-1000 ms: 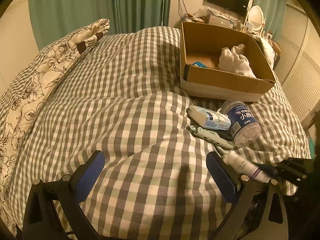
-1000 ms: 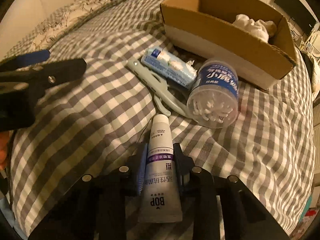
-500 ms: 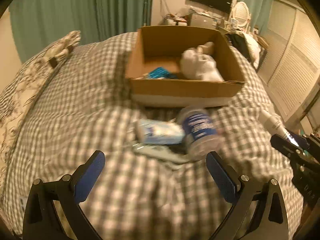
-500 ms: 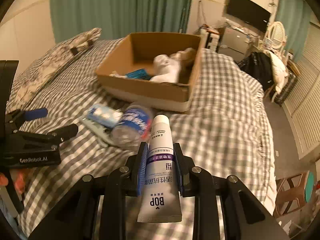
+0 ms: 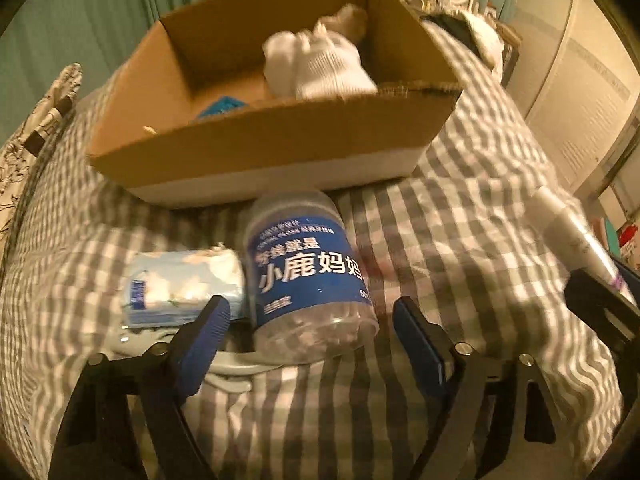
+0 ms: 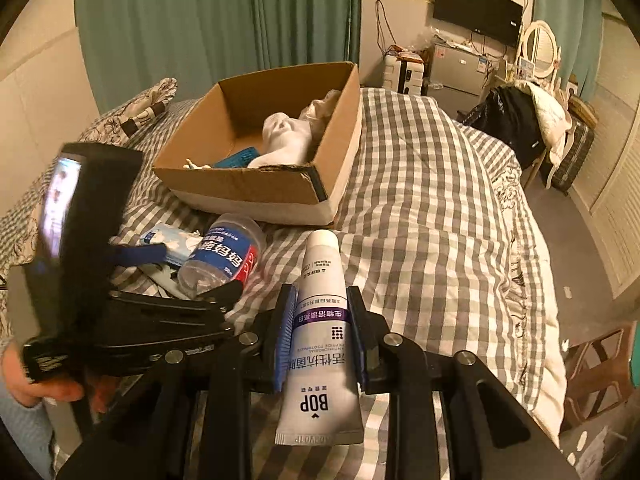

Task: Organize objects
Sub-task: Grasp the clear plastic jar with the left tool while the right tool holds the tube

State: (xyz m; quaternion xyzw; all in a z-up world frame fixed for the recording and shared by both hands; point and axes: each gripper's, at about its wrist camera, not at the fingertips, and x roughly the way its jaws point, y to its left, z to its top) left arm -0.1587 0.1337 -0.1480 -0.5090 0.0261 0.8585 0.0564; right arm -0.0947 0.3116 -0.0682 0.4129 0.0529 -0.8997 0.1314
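Observation:
My right gripper point(image 6: 322, 312) is shut on a white BOP toothpaste tube point(image 6: 322, 320) and holds it above the bed; the tube point(image 5: 568, 232) also shows at the right of the left wrist view. My left gripper point(image 5: 310, 320) is open, its fingers on either side of a clear jar with a blue label point(image 5: 308, 276) that lies on its side; the jar point(image 6: 222, 254) also shows in the right wrist view. A blue-and-white tissue pack point(image 5: 180, 284) lies left of the jar. A pale grey tool point(image 5: 224, 364) lies under them. An open cardboard box point(image 5: 280, 136) stands behind.
The box point(image 6: 256, 188) holds white socks point(image 5: 320, 64) and a blue item point(image 5: 220, 106). The bed has a grey checked duvet point(image 6: 432, 208) and a floral pillow point(image 6: 136, 116) at the left. A chair with dark clothes point(image 6: 516, 124) and a wooden stool point(image 6: 600, 364) stand at the right.
My left gripper has swung right and come down close around the jar. My right gripper has lifted the toothpaste tube off the bed and moved it to the right.

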